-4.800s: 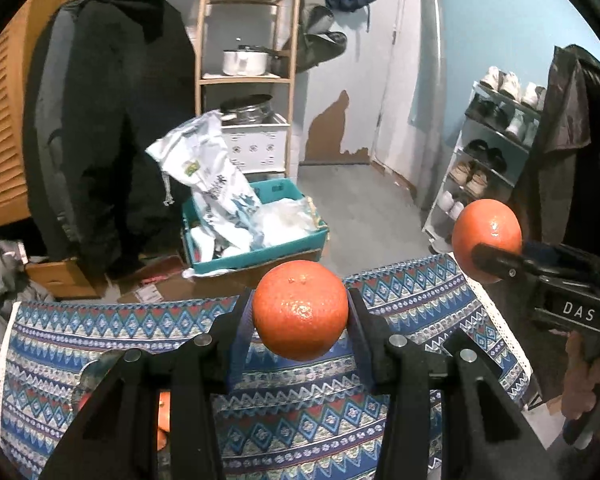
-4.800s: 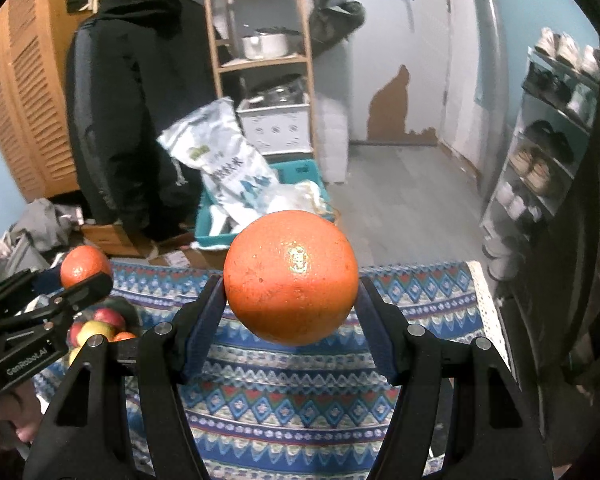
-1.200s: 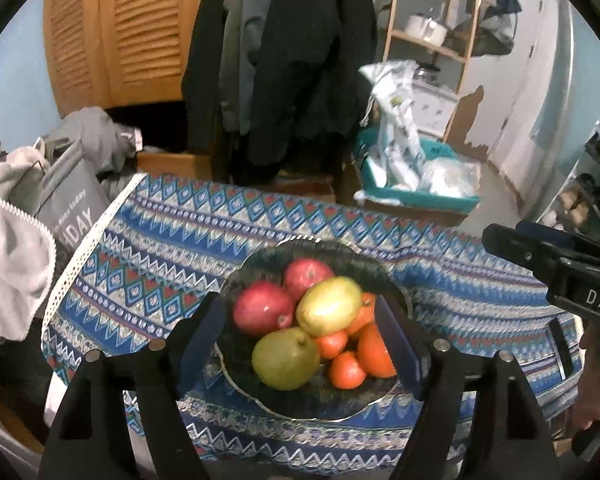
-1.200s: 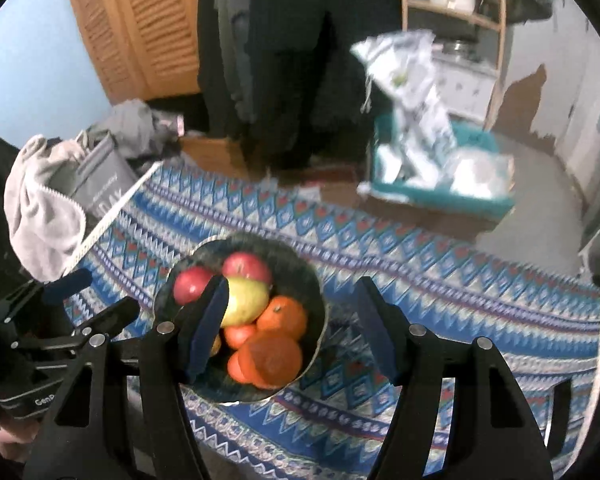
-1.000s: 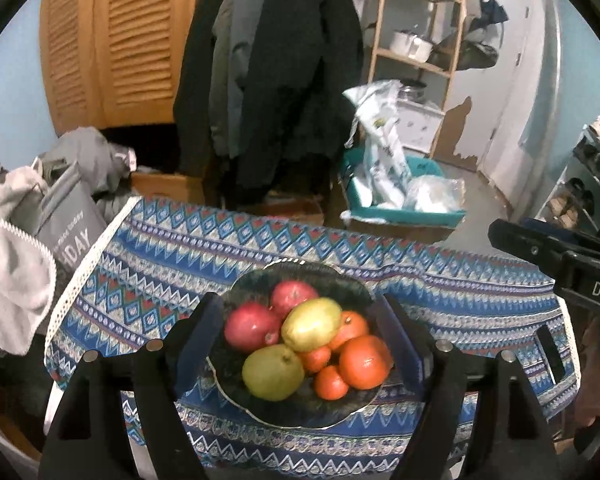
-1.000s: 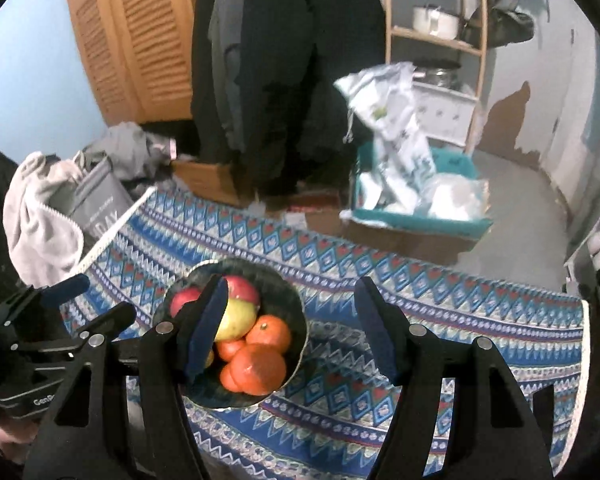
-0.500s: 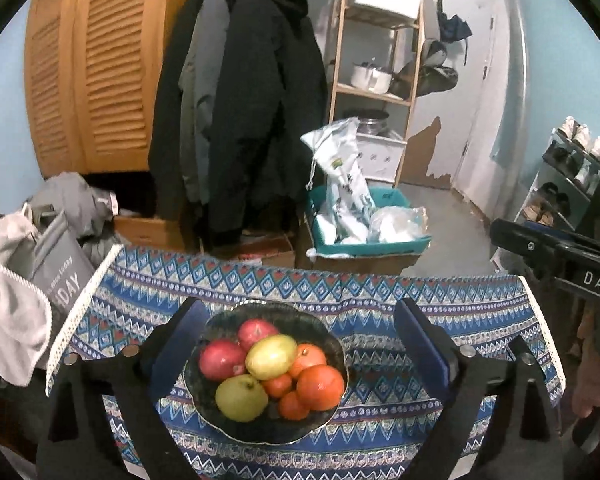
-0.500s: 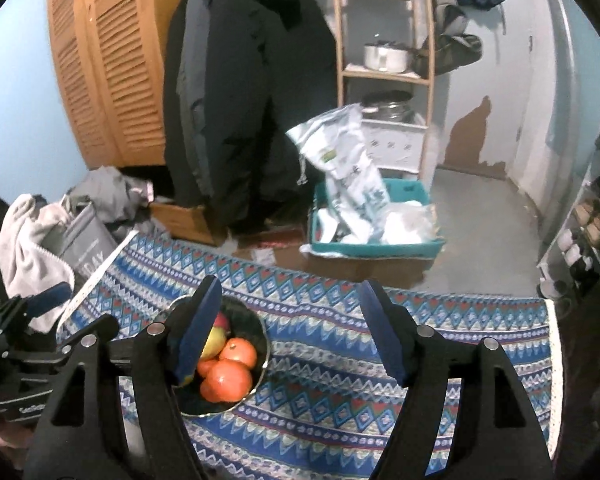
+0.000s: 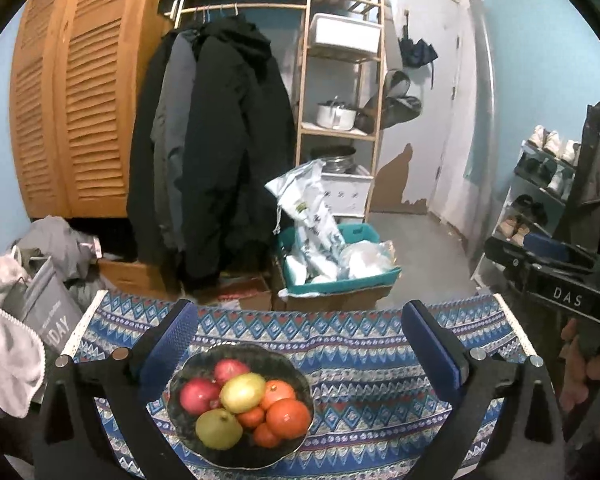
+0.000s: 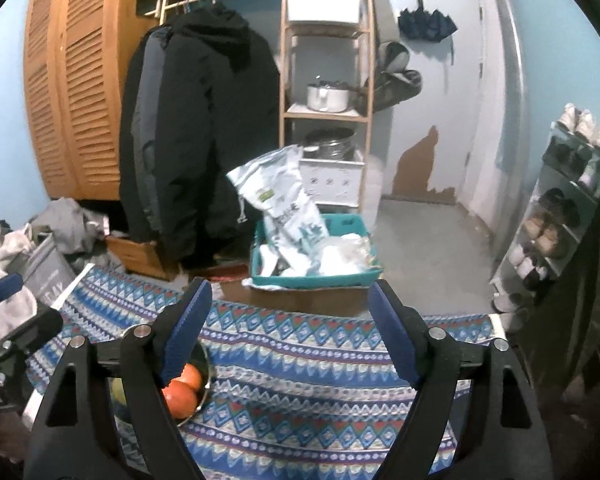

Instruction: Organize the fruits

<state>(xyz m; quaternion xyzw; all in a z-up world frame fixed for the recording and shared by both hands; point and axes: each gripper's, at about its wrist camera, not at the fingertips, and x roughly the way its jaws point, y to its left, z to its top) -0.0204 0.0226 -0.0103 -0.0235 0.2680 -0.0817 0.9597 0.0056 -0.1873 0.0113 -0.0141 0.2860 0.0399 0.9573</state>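
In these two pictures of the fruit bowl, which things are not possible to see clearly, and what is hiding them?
- Right wrist view: most of the bowl and its fruit, hidden behind the left finger of the right tongs; only two oranges show.
- Left wrist view: small oranges low in the pile, partly covered by other fruit, so their count is uncertain.
- Left wrist view: right tongs cut off by the right edge.

Both tools share one build: the left gripper [image 9: 300, 328] and right gripper [image 10: 288, 312] have matte black angular arms, each tipped with a blue textured pad [image 9: 170, 340] and studded with round silver screws [image 9: 477, 354]. Seen from the left, the right one's black body carries a white "DAS" label [image 9: 567, 299], with bare fingers [image 9: 576, 364] beneath.
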